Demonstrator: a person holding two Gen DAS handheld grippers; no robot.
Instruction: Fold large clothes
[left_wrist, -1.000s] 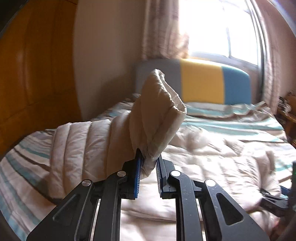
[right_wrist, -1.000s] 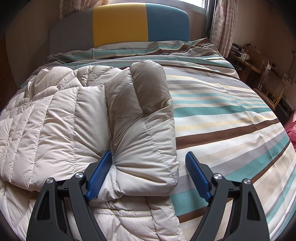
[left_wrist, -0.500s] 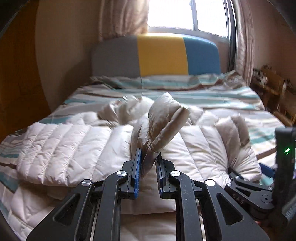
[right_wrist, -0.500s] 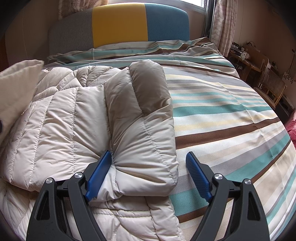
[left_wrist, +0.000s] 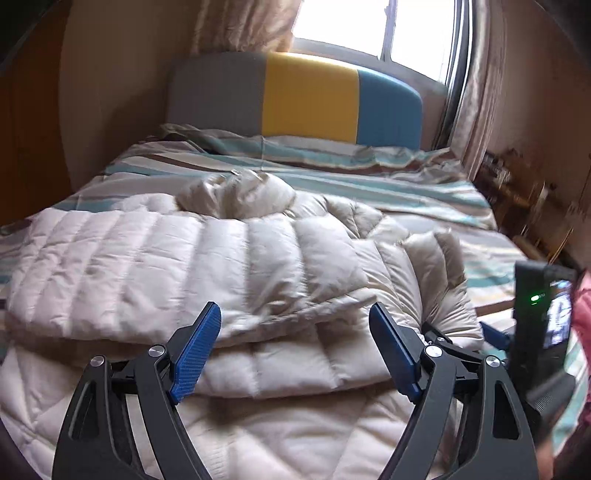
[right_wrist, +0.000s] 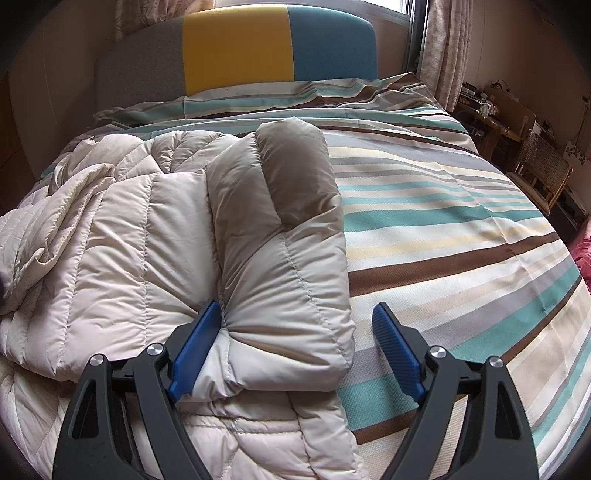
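Note:
A cream quilted puffer coat (left_wrist: 207, 273) lies on the striped bed, with one sleeve laid flat across its body. My left gripper (left_wrist: 295, 350) is open and empty just above the coat's folded edge. In the right wrist view the coat (right_wrist: 110, 236) fills the left, with its other sleeve (right_wrist: 284, 258) folded over. My right gripper (right_wrist: 295, 347) is open around that sleeve's cuff end, its left pad (right_wrist: 195, 347) touching the fabric. The right gripper also shows at the right edge of the left wrist view (left_wrist: 461, 350).
The striped bedcover (right_wrist: 443, 229) spreads to the right of the coat. A grey, yellow and blue headboard (left_wrist: 295, 99) stands at the far end under a window. Wooden furniture and a chair (right_wrist: 535, 170) stand along the right wall.
My left gripper carried the raised sleeve across the coat, let it go and opened. The sleeve now lies flat. My right gripper has stayed open in place.

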